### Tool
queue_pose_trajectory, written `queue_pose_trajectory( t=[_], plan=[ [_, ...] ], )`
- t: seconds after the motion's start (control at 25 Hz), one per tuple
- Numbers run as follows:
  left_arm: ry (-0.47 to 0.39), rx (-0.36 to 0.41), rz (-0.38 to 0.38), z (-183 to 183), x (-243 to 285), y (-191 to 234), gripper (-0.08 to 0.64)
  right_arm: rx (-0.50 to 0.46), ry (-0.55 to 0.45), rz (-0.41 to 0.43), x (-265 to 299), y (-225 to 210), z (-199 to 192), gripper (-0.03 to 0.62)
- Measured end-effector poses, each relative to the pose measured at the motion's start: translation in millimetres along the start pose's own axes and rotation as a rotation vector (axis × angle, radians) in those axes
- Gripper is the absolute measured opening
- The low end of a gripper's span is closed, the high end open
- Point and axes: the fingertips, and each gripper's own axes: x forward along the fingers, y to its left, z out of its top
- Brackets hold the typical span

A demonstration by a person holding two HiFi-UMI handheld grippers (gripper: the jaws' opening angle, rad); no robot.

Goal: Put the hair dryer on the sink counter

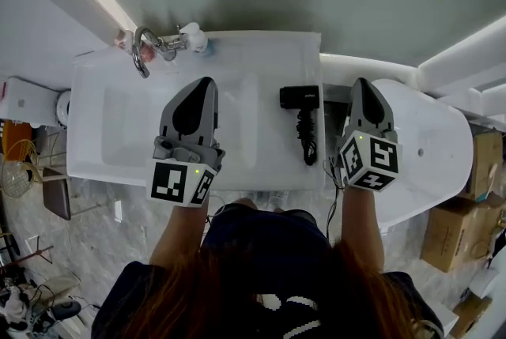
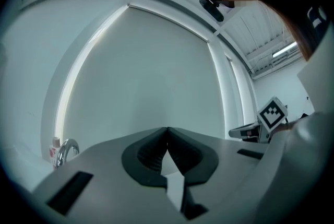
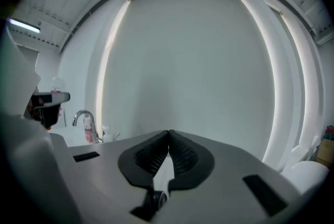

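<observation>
A black hair dryer lies on the white sink counter, to the right of the basin, with its dark cord bunched toward the front edge. My left gripper is held above the basin, left of the dryer, with its jaws together and nothing between them. My right gripper is held to the right of the dryer, over the counter's right end, also shut and empty. Neither gripper touches the dryer. Both gripper views face the pale wall.
A chrome faucet and small bottles stand at the back of the basin. A white bathtub adjoins the counter on the right. Cardboard boxes sit on the floor at the right, a fan at the left.
</observation>
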Motion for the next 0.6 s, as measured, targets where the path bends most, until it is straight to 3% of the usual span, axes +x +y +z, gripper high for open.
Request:
queue_pose_trajectory(
  t=[0.28,0.6],
  plan=[
    [-0.057,0.04,0.016,34.6,-12.4,-2.7,0.018,0.023,-0.234,0.041,-41.0,0.8,84.2,0.015],
    [-0.077,0.046,0.025,44.9,-23.8,-3.4,0.018,0.03,-0.267,0.078,-63.5,12.5,99.7,0.015]
  ],
)
